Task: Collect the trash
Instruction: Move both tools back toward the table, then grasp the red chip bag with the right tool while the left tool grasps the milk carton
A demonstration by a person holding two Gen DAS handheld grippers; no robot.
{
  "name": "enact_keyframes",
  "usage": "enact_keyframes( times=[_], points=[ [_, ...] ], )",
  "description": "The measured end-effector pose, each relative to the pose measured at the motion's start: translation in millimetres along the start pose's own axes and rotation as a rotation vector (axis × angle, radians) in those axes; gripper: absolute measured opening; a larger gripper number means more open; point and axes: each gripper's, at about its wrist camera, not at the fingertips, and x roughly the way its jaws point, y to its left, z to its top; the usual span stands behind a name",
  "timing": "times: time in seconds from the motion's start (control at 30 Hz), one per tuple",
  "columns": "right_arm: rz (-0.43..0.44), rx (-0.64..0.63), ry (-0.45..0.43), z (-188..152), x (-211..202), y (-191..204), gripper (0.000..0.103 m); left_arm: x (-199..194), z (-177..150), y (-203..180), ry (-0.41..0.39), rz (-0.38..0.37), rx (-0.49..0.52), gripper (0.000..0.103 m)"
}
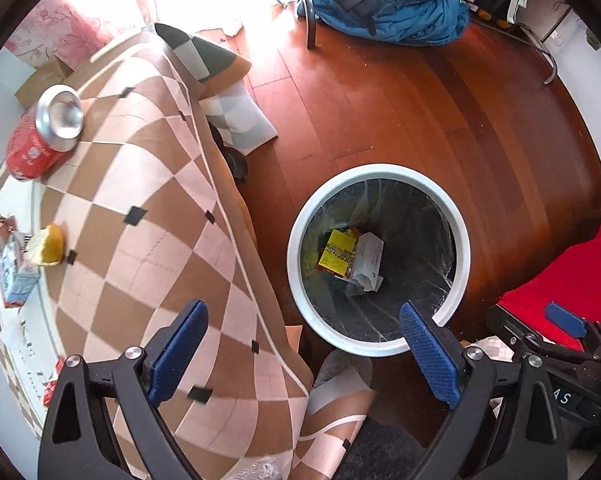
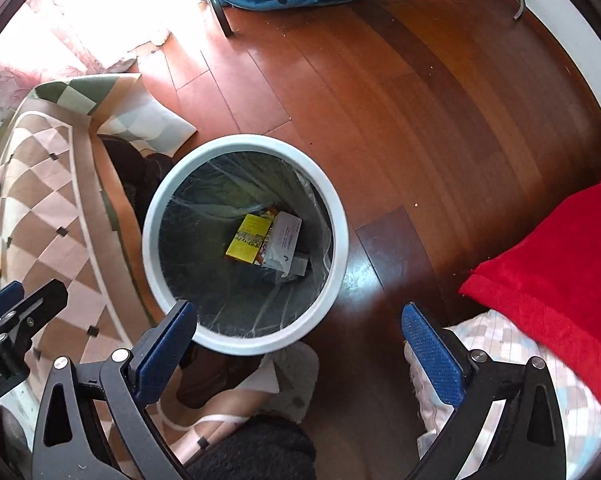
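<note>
I held both tools spread apart and empty above the white bin [image 2: 245,240], which stood on the wood floor [image 2: 400,120] with a yellow box [image 2: 247,239] inside. Only my left tool [image 1: 304,354] view showed the counter [image 1: 140,208] with its red can [image 1: 44,136] and what looked like a yellow scrap [image 1: 50,245]; my right tool [image 2: 298,354] view showed the red blanket [image 2: 560,280].

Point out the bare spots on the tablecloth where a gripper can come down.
Free: the checkered tablecloth between red can, yellow scrap and the table's floor-side edge. Crowded: the far left strip, packed with wrappers.
</note>
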Motion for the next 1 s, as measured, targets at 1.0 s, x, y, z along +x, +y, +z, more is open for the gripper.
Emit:
enact_keyframes(
  times=[1.0],
  points=[
    [0.199,-0.03,-0.338,-94,-236,76,0.103,-201,-90,111,-0.366,0.057,-0.125,0.098]
  ],
)
